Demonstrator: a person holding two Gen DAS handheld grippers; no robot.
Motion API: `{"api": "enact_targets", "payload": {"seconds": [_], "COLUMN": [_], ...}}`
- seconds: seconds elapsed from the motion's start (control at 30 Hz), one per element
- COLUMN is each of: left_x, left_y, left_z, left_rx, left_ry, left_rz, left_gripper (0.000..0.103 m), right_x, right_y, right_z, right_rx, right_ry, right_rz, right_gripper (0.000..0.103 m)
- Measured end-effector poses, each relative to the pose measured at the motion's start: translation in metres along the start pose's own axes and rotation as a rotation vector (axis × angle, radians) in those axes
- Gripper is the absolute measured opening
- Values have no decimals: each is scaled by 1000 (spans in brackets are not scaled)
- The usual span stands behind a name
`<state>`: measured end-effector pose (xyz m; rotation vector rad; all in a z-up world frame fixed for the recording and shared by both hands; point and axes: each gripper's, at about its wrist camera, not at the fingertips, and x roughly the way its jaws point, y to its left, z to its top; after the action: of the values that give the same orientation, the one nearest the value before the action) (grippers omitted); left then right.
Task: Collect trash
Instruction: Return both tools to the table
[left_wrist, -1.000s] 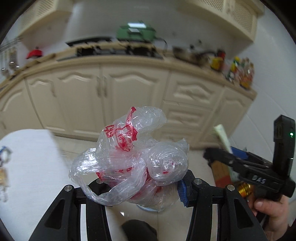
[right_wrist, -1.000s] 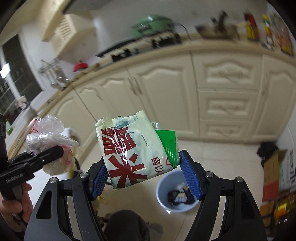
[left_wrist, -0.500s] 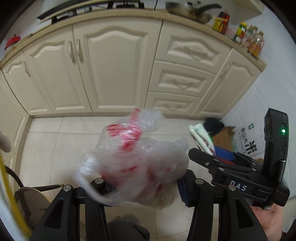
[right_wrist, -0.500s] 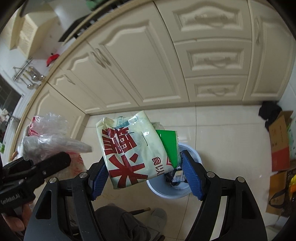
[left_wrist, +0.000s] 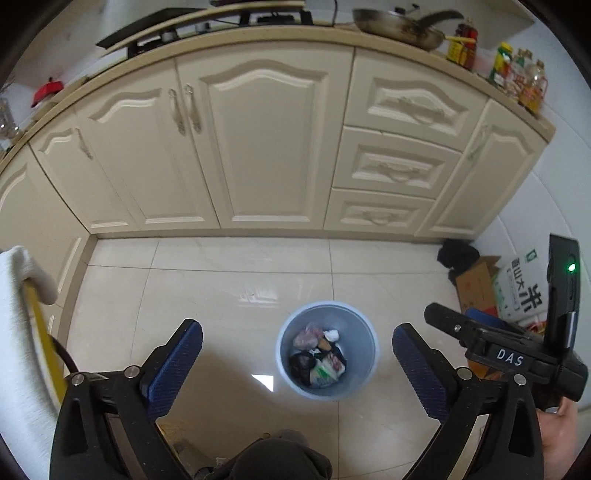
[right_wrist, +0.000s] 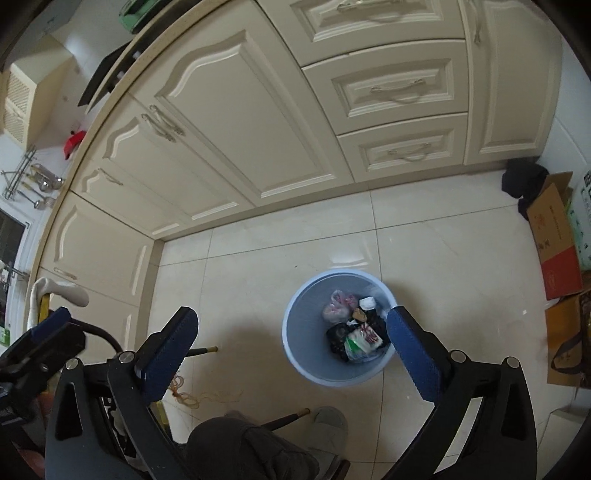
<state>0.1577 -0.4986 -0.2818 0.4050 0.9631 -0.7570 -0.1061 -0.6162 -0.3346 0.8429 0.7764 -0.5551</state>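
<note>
A cream-fronted run of kitchen cabinets (left_wrist: 266, 147) curved around a pale tiled floor (left_wrist: 221, 280), and the surface (left_wrist: 517, 107) above them carried a frying pan (left_wrist: 399, 27) and a cluster of bottles (left_wrist: 517, 79) at its right end. On the floor stood a light blue bin (left_wrist: 327, 350), well apart from the cabinets. Inside it lay the trash (left_wrist: 319, 356): a crumpled clear plastic bag with red print (right_wrist: 338, 304), a printed packet with red and green marks (right_wrist: 360, 341), a white scrap and some dark wrappers, all heaped toward the bin's bottom.

The left tool (left_wrist: 297, 363) pointed steeply down over the bin, its blue-padded jaws opening and already spread wide, nothing between them; the bin showed in the gap. The right tool (right_wrist: 290, 345) hung just beside it, jaws likewise opening and wide apart, with nothing gripped; its right pad overlapped the bin's rim in that view. In the left view the right tool's black body appeared at the right edge, held by a hand (left_wrist: 557, 435).

Cardboard boxes (right_wrist: 557, 243) and a dark bundle (right_wrist: 522, 181) sat along the right wall. A white cloth (left_wrist: 22, 295) hung at the left edge. A dark-clad knee and a grey slipper (right_wrist: 330, 421) showed at the bottom of the right view.
</note>
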Motion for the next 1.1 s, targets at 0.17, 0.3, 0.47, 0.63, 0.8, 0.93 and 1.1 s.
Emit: {"api": "enact_targets", "payload": {"seconds": [0.17,0.3,0.47,0.63,0.8,0.93,1.1], "left_x": [-52,-98,-169,-242,-303,-348,-401], "left_y": [8,19,37,59,80,95,111], "left_z": [-22,-42,-73,-116,-162,-205,-261], "left_rx": [-21,-39,-61,-99,-159,-212,-284], "left_ry": [-53,-108,-215,-332,-423,-488,-552], "left_rz": [1,-8,-1,29,65,106,168], "left_gripper": [102,102,102,102,102,102,102], "right_x": [-17,-36,-76,-118,-149,-168,-184], "right_y": [21,44,89,144,200,248,304], "right_z": [-5,-8,-12,-18,-31,-47,-70], "right_rx": [-39,-75,-158,-246,-337,-419,-518], "right_ry": [-19,-47,-115,-192,-248,-276,-291], "right_rz": [-2,5,43,92,146,197,254], "right_gripper": [103,103,103,103,103,103,103]}}
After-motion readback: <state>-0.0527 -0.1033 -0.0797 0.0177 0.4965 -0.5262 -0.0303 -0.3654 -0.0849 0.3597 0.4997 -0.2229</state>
